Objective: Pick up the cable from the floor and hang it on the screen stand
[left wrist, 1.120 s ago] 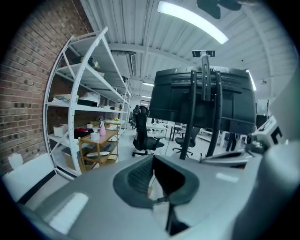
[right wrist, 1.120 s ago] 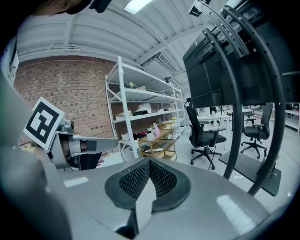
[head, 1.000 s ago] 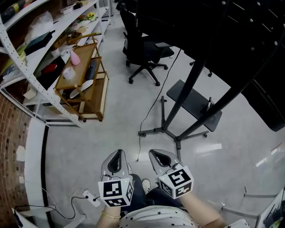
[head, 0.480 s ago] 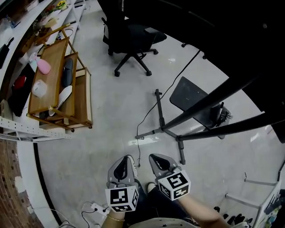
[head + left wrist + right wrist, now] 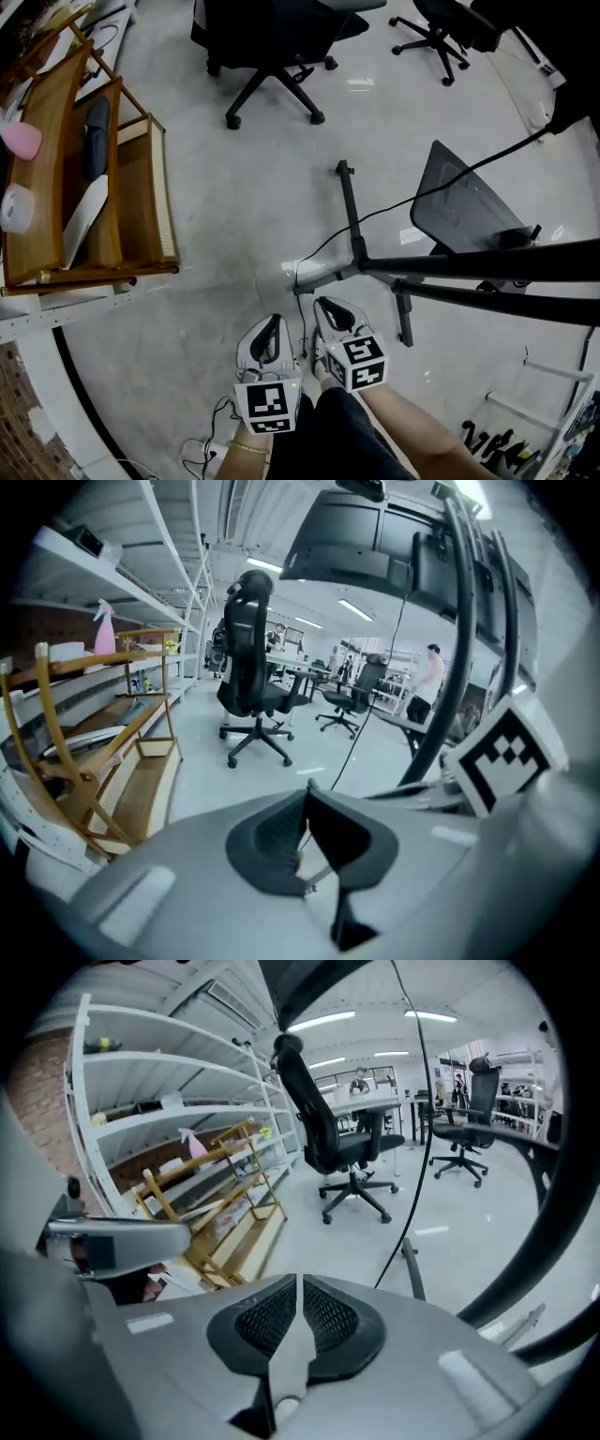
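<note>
Grey floor carries cable [image 5: 323, 248] just ahead of left gripper [image 5: 273, 322].

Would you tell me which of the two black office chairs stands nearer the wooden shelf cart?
The chair at the head view's top centre, beside the wooden cart; the other chair stands farther right.

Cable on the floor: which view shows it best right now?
Head view: the cable lies in plain sight from the stand base across the floor. Both gripper views catch only a thin slanting stretch of it.
</note>
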